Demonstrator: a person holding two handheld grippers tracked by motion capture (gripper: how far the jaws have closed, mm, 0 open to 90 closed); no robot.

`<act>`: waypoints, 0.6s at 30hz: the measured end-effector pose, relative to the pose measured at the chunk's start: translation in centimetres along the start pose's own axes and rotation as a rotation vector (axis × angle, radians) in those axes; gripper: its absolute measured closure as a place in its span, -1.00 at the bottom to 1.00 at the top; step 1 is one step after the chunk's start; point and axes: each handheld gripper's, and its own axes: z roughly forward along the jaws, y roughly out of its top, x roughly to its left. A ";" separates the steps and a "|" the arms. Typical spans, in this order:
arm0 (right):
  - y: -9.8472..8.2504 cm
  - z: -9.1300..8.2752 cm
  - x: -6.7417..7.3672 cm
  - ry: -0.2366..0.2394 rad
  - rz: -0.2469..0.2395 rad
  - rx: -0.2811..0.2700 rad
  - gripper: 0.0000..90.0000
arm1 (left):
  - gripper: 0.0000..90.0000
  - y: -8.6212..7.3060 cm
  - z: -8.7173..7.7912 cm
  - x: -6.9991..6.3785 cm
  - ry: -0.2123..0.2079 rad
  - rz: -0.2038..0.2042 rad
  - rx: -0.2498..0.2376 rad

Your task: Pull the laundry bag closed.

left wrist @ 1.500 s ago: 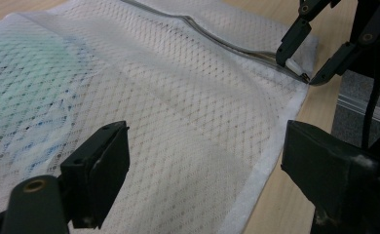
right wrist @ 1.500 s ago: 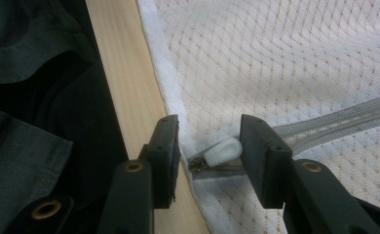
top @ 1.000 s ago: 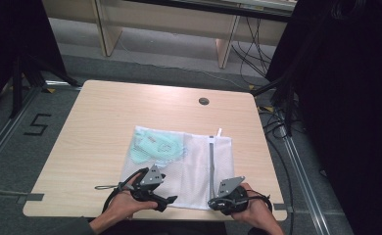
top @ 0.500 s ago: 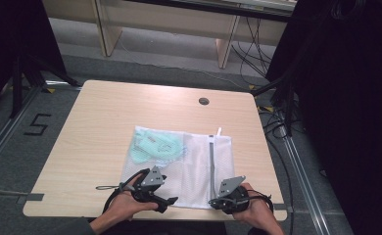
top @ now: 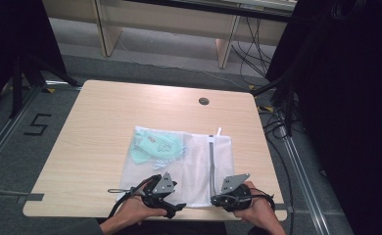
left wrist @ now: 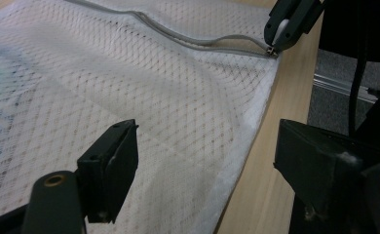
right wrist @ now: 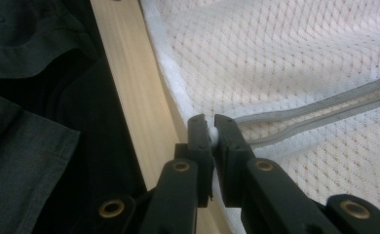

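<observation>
- Left gripper [left wrist: 202, 161] jaws have just been closing slightly since the earlier frame; wide apart over mesh bag [top: 189, 161] edge, gripping nothing.
- Right gripper [right wrist: 212, 134] at 5 o'clock, clamped on bag's zipper end [right wrist: 213, 132].

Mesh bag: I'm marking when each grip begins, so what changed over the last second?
The left gripper has just been closing a little, its jaws open around the near edge of the mesh bag, pads not yet pressing. The right gripper has clamped shut on the bag's edge at the zipper end. The bag and the green item inside stayed put.
</observation>
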 end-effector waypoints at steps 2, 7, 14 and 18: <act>0.0 -0.1 -0.1 -0.008 -0.004 -0.004 0.92 | -0.41 0.1 0.3 -0.1 -0.010 0.010 0.004; 0.1 -0.3 0.1 -0.017 0.021 -0.013 0.92 | -0.35 0.5 1.6 -0.5 -0.028 0.028 0.002; 0.3 -0.4 -0.1 -0.031 0.004 -0.036 0.92 | -0.24 1.0 2.8 -1.2 -0.047 0.075 -0.019; 0.3 -0.5 -0.2 -0.015 0.012 -0.028 0.92 | -0.16 1.1 3.3 -1.4 -0.063 0.058 -0.023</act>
